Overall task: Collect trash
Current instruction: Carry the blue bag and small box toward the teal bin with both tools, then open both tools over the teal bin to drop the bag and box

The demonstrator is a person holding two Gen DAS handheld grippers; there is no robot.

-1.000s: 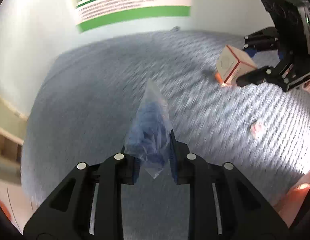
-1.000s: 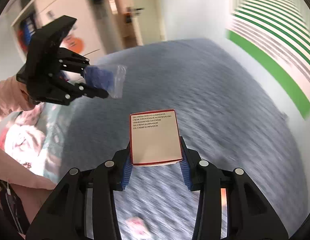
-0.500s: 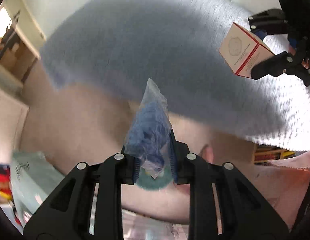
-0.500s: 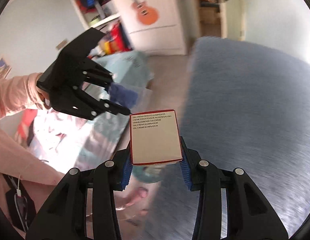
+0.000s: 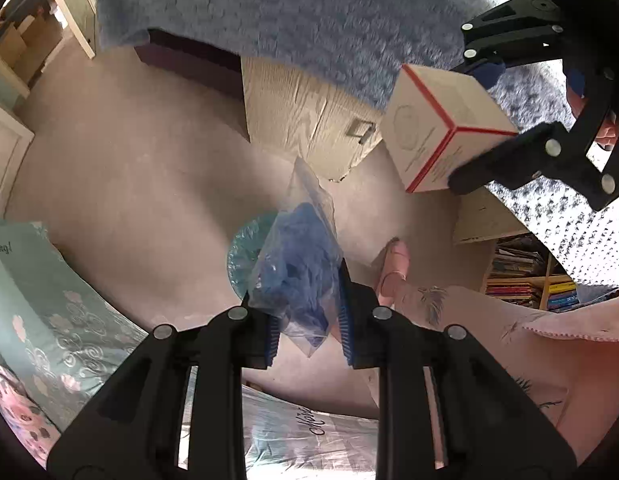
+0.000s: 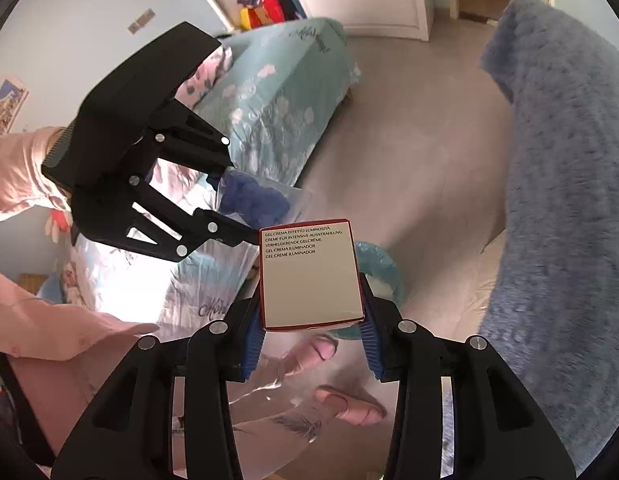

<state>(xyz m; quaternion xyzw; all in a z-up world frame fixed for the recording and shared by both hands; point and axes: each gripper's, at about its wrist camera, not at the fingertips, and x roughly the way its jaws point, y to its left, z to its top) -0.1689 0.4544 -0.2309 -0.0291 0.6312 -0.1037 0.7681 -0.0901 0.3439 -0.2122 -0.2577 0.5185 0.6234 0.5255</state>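
Note:
My left gripper (image 5: 307,334) is shut on a clear plastic bag with blue stuff inside (image 5: 299,264); it hangs above a round teal bin (image 5: 245,248) on the floor. My right gripper (image 6: 309,344) is shut on a white cream box with red edges (image 6: 309,276), also held above the teal bin (image 6: 379,272). In the left wrist view the right gripper (image 5: 493,120) holds the box (image 5: 437,136) at the upper right. In the right wrist view the left gripper (image 6: 225,200) and its bag (image 6: 253,200) are at the left, close to the box.
A bed with a blue-grey fuzzy blanket (image 5: 309,20) and wooden side (image 5: 305,120) stands by the bin. A second bed with a teal floral cover (image 6: 277,100) is opposite. The person's bare feet (image 6: 309,356) are on the beige floor beside the bin. A bookshelf (image 5: 521,276) is low right.
Both grippers swung off the blue-grey blanket and now point down at the floor and the teal bin. Each keeps its hold, the bag and the box now closer together.

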